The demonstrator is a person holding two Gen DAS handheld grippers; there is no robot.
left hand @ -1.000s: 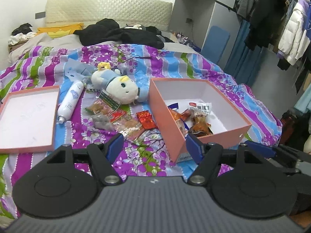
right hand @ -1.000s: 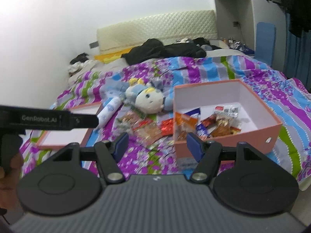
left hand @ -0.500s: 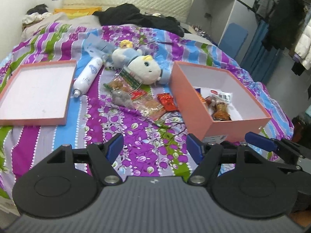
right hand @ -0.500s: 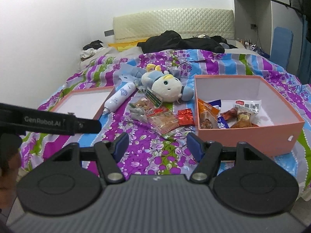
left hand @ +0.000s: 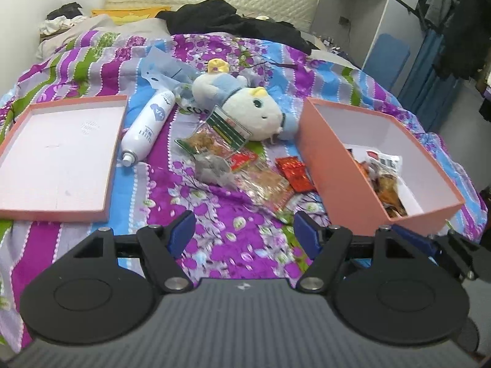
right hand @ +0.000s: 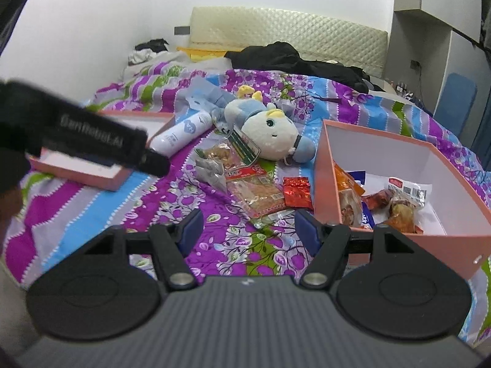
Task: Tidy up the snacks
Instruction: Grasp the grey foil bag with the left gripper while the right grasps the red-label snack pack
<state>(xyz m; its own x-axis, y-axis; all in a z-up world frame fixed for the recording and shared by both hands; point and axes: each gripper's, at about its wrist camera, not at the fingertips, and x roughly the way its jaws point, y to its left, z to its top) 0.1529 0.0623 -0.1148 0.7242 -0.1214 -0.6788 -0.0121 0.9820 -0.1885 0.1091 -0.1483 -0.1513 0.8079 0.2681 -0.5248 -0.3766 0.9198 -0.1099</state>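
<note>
We hold two grippers above the near edge of the bed (left hand: 214,245), and both stand with jaws wide apart and nothing between them: the left gripper (left hand: 245,233) over bare flowered cover, the right gripper (right hand: 249,228) just short of the loose snacks. We count four loose packets in a cluster mid-bed: a flat clear packet of orange-brown strips (right hand: 259,194) nearest, a small red foil packet (right hand: 297,192) beside it toward the box, a crumpled grey wrapper (left hand: 213,168), and a green-labelled bag (left hand: 214,136) leaning on the toy. One open pink box (left hand: 340,171) sits toward the right edge of the bed, close to the red packet, with several more packets inside. The right wrist view looks down into it and shows an orange bag (right hand: 348,194) against the near wall and a clear bag with a white label (right hand: 405,199); in the left wrist view the box wall hides most of these. One box lid (left hand: 58,153) lies upturned at the left edge; in the right wrist view the left gripper's blurred black body covers much of it. Farther on lie one white spray can (left hand: 148,127), one plush toy (left hand: 245,107), and a dark heap of clothes (left hand: 233,21) by the headboard.
</note>
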